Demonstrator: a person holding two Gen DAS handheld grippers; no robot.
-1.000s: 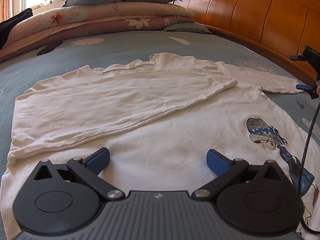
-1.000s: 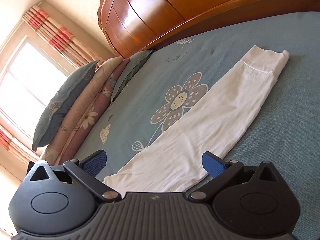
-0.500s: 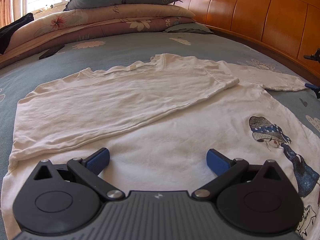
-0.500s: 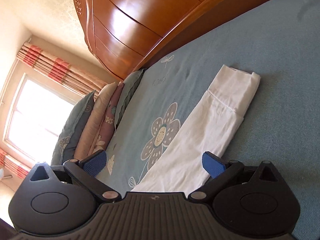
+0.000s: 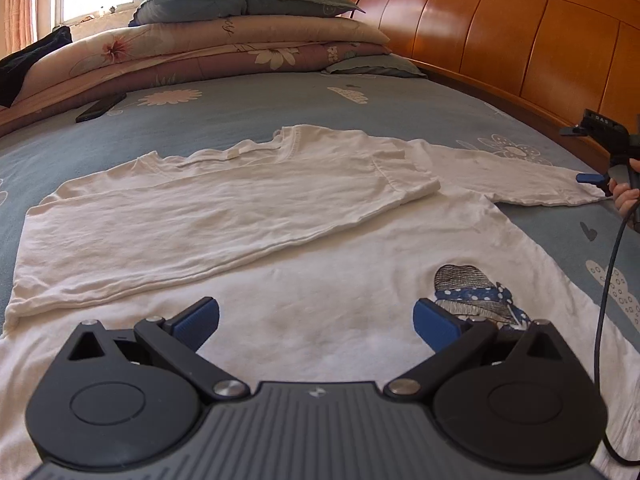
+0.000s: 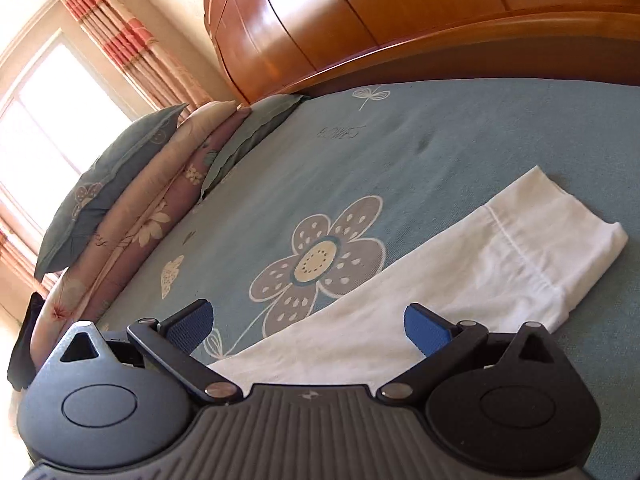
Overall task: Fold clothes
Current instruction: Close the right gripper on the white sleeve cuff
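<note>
A white long-sleeved shirt [image 5: 312,296] with a girl-in-hat print [image 5: 476,292] lies flat on the blue flowered bedspread [image 5: 248,112]. Its left side and sleeve [image 5: 208,220] are folded across the body. The other sleeve [image 5: 516,176] stretches out to the right. My left gripper [image 5: 316,320] is open and empty just above the shirt's lower body. My right gripper [image 6: 308,320] is open and empty, low over the outstretched sleeve [image 6: 460,280] near its cuff [image 6: 568,248]. It also shows in the left wrist view [image 5: 600,152] by that cuff.
Stacked pillows and folded quilts [image 5: 224,44] lie at the far end under a window. A wooden headboard [image 5: 520,36] runs along the right side. A dark phone-like object [image 5: 100,108] lies on the bedspread. A black cable [image 5: 604,288] hangs at right.
My right gripper tilted up and away, then swung back down over the sleeve near its cuff. My left gripper stayed almost still above the shirt.
</note>
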